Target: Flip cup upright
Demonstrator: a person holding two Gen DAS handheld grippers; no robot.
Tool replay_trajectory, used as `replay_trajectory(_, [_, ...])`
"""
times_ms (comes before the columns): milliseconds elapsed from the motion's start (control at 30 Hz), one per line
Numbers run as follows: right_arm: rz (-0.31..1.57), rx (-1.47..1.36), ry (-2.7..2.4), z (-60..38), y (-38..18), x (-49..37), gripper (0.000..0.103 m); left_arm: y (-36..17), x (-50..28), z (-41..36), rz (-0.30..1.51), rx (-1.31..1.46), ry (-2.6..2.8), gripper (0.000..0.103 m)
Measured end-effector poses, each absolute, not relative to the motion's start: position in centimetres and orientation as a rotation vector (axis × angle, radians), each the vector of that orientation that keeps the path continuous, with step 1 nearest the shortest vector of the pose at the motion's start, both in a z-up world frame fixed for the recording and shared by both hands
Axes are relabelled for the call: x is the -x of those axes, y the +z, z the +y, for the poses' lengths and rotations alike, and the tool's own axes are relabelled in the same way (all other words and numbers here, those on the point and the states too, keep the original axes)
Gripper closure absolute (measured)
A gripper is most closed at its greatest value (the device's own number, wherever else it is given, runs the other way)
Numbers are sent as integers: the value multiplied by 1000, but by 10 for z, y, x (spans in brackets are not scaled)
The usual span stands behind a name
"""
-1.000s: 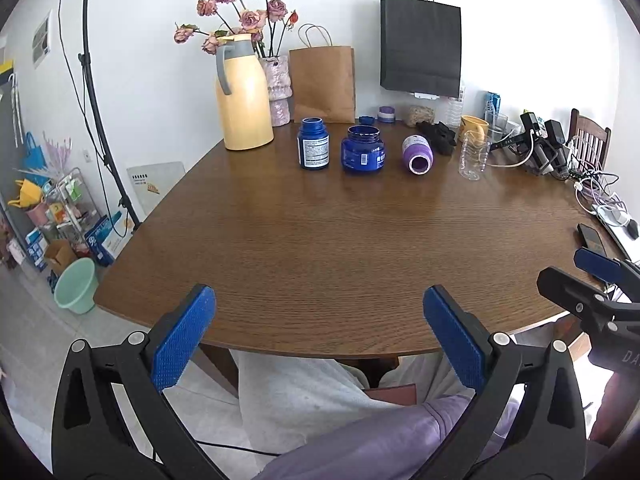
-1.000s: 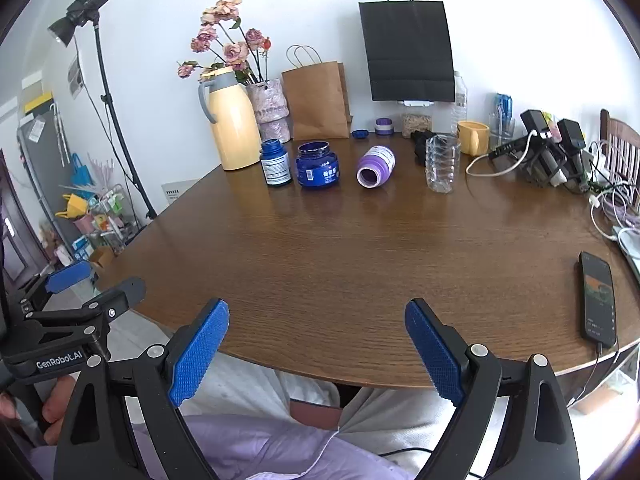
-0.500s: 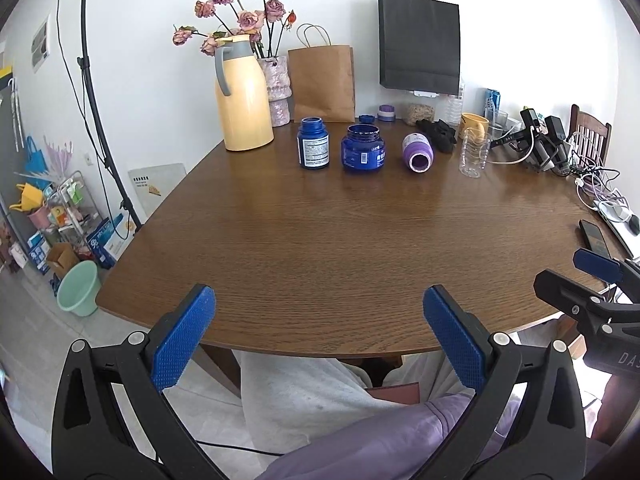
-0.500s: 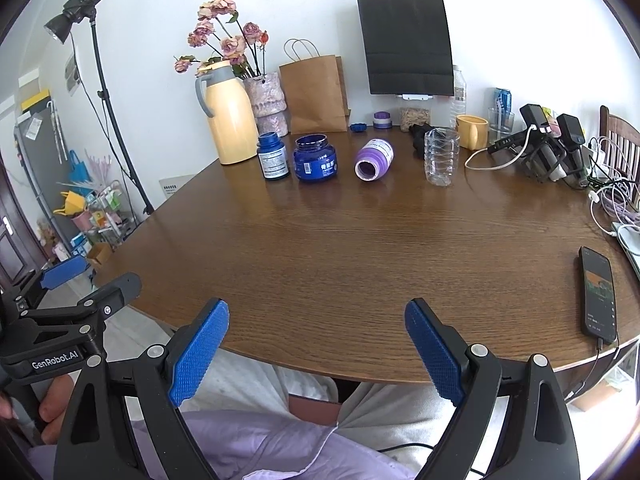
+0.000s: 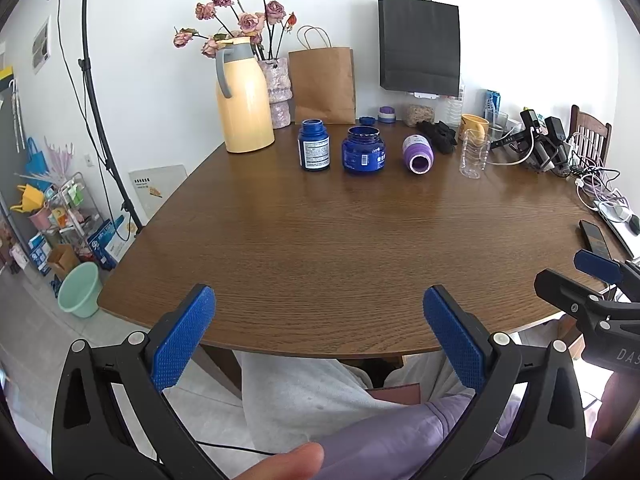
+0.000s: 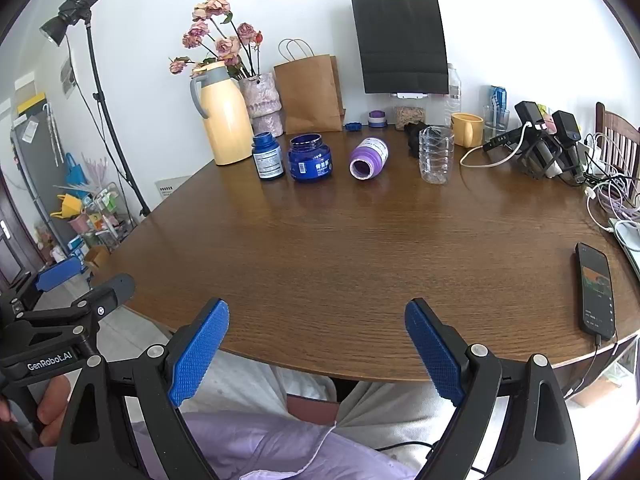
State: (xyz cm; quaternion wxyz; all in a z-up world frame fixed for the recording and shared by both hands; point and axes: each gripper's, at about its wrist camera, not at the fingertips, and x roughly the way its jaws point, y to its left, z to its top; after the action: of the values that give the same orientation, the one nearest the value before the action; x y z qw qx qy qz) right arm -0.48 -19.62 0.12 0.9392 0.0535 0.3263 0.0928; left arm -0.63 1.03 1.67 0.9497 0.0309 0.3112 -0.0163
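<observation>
Right wrist view: purple cup lies sideways, far across the bench; light, smooth plastic, grab mid-body. Both tongs released, empty.

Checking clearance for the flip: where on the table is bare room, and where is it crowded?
Bare: the wide wood of the table from the near edge up to the row of jars, bordered right by the phone. Crowded: the far edge around the tipped purple cup, clear cup and the cables.

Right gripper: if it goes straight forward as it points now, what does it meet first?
Probably nothing near: the open right gripper faces bare table. Far ahead, roughly the tipped purple cup; depth is unclear.
</observation>
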Motion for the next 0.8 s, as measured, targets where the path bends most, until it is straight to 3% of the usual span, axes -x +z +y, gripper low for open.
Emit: replay_trajectory(800, [675,-112,185,-196,-3,5,10,14,2,12,654,-69,-27,0])
